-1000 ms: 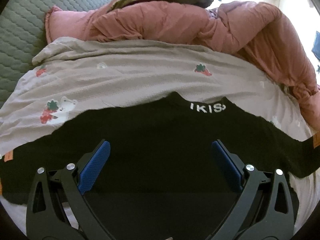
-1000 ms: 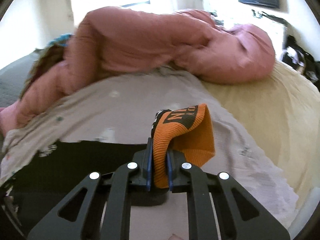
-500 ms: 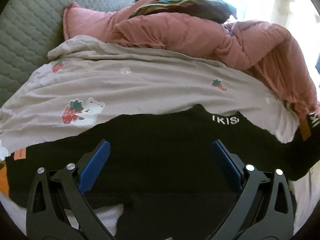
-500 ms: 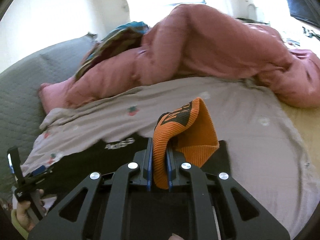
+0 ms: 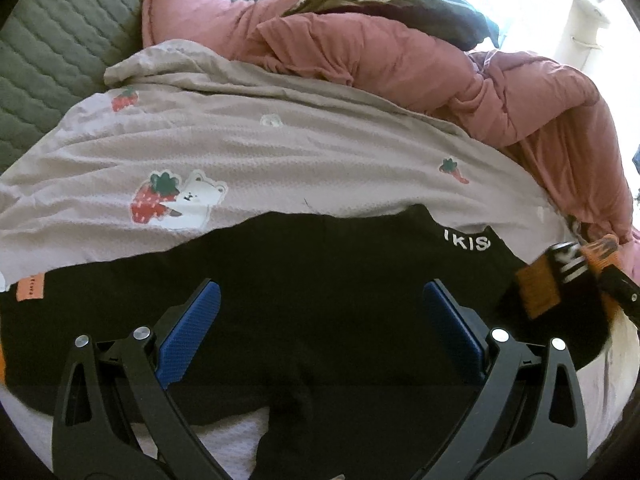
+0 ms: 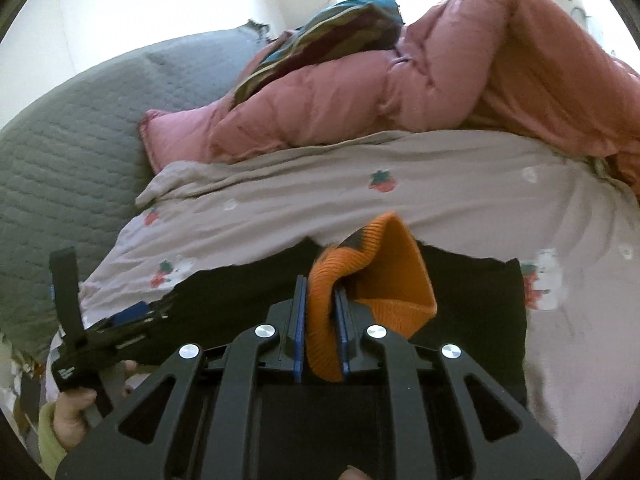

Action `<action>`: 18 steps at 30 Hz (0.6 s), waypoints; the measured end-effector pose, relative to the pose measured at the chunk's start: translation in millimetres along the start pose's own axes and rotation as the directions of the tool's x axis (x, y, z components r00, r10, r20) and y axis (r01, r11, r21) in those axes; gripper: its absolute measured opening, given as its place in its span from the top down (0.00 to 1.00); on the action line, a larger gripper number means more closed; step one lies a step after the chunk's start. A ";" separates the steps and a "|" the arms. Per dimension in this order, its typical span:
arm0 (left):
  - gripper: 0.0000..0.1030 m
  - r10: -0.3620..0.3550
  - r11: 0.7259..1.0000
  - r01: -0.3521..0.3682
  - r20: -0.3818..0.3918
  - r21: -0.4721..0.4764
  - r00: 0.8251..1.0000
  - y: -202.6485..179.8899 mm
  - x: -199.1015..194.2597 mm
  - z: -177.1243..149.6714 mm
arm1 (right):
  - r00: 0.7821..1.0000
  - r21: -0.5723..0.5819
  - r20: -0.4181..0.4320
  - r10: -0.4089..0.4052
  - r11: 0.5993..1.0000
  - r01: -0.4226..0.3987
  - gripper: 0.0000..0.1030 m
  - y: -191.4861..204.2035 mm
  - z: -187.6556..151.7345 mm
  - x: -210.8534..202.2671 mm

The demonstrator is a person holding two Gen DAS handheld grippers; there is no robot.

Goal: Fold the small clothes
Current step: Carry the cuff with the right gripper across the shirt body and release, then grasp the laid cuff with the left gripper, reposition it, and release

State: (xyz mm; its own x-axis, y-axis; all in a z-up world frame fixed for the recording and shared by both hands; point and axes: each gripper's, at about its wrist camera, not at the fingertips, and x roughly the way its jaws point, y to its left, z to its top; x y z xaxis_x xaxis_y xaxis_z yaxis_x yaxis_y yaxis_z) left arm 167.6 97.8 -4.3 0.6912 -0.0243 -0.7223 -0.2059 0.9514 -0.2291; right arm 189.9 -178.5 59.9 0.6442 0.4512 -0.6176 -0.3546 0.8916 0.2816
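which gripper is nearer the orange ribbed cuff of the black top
Right. The right gripper is clamped on the orange cuff, lifting it above the black top. The left gripper hovers open over the top's middle, apart from the cuff.

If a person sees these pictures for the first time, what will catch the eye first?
Probably the bright orange cuff, pinched in the right gripper above the black garment spread on the strawberry-print sheet. Behind them lies a bulky pink quilt.

A crumpled pink padded quilt (image 5: 400, 64) is heaped along the far side of a pale strawberry-print bedsheet (image 5: 280, 152), a striped teal-and-maroon cloth (image 6: 332, 36) lying on top. A grey quilted cover (image 6: 68, 140) lies just beside them.
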 end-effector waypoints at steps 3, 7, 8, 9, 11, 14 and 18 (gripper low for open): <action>0.08 -0.015 1.000 0.015 -0.022 -0.016 1.000 2.4 4.7 -2.2 | 1.000 -0.020 -0.002 0.028 0.999 -0.028 0.86 8.2 -5.0 1.8; 0.08 -0.069 0.997 0.068 -0.044 -0.033 0.997 3.5 9.0 -5.0 | 1.000 -0.032 -0.001 0.015 0.999 -0.015 0.76 5.0 -7.1 0.1; 0.08 -0.098 0.994 0.095 -0.052 -0.044 0.994 4.4 10.5 -5.9 | 1.000 -0.029 -0.003 0.009 1.000 -0.009 0.75 3.2 -8.6 -0.1; 0.08 -0.136 0.990 0.133 -0.064 -0.051 0.989 4.3 12.5 -7.4 | 1.000 -0.028 -0.004 -0.001 1.000 0.001 0.75 0.6 -9.7 -0.2; 0.08 -0.181 0.983 0.177 -0.077 -0.051 0.981 1.7 14.5 -10.2 | 1.000 -0.026 -0.005 -0.023 0.999 0.023 0.72 -5.7 -13.2 -0.7; 0.08 -0.269 0.963 0.264 -0.094 -0.060 0.959 -6.5 16.6 -16.4 | 0.999 -0.009 -0.010 -0.051 0.999 0.051 0.64 -20.1 -18.2 -2.1; 0.10 -0.294 0.956 0.288 -0.168 -0.059 0.941 -20.1 28.6 -30.3 | 0.996 0.017 -0.009 -0.087 0.996 0.087 0.62 -40.7 -25.3 -7.2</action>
State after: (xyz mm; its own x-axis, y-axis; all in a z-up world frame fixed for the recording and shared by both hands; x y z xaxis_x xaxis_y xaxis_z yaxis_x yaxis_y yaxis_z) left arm 170.5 68.7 -40.1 0.5949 -0.3537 -0.7218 -0.0386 0.8844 -0.4652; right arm 182.6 -219.0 34.3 0.6664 0.3716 -0.6464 -0.2854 0.9280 0.2393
